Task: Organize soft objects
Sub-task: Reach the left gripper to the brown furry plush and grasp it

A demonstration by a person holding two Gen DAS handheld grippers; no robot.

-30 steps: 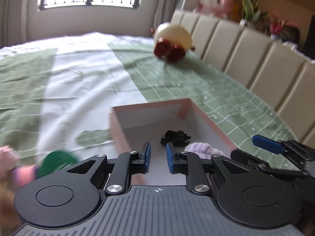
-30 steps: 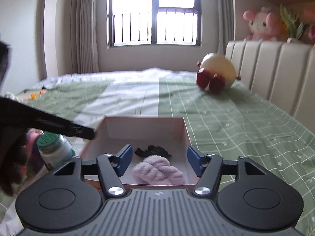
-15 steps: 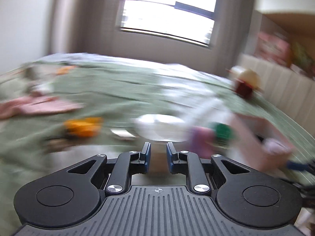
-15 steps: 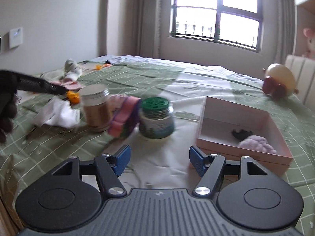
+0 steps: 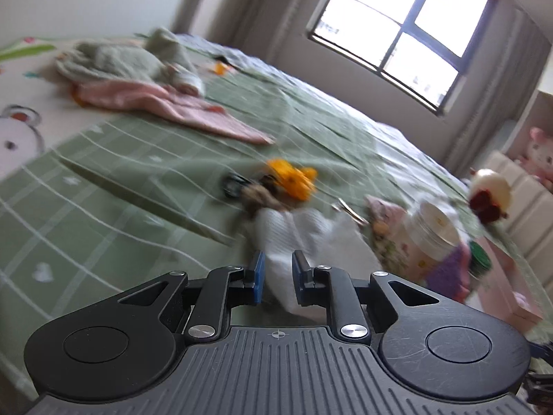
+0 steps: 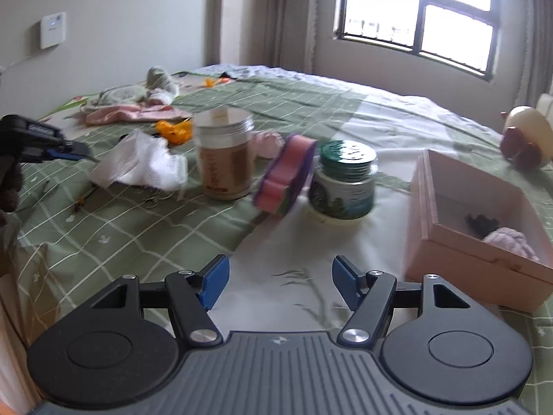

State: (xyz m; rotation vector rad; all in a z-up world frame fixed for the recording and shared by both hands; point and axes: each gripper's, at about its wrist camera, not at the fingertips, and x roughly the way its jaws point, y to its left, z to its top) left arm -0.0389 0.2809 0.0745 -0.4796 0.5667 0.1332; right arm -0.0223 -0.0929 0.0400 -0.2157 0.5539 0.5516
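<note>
White cloth [image 5: 297, 238] just ahead — left gripper [image 5: 275, 275] slightly parted.

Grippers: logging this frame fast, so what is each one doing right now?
Left gripper: open narrowly, empty, white cloth ahead.
Right gripper: wide open, empty.

Surface: a bed [image 6: 311, 110] is covered by a green checked sheet with white panels.
Far left corner: a crumpled grey-green garment [image 6: 138, 91] is laid on a pink towel [image 6: 131, 114].
Left of centre: a white mesh cloth [image 6: 138, 166] is spread out, with an orange fabric piece [image 6: 174, 130] just behind it.
Centre: a clear jar with a silver lid [image 6: 224, 157] and a green-lidded jar [image 6: 344, 181] are stood upright; a pink and purple sponge [image 6: 285, 174] is tilted between them.
Right: an open pink cardboard box [image 6: 459, 259] is set on a white panel.
Far right: a cream and dark red plush toy [image 6: 527, 136] is seen near the headboard.
</note>
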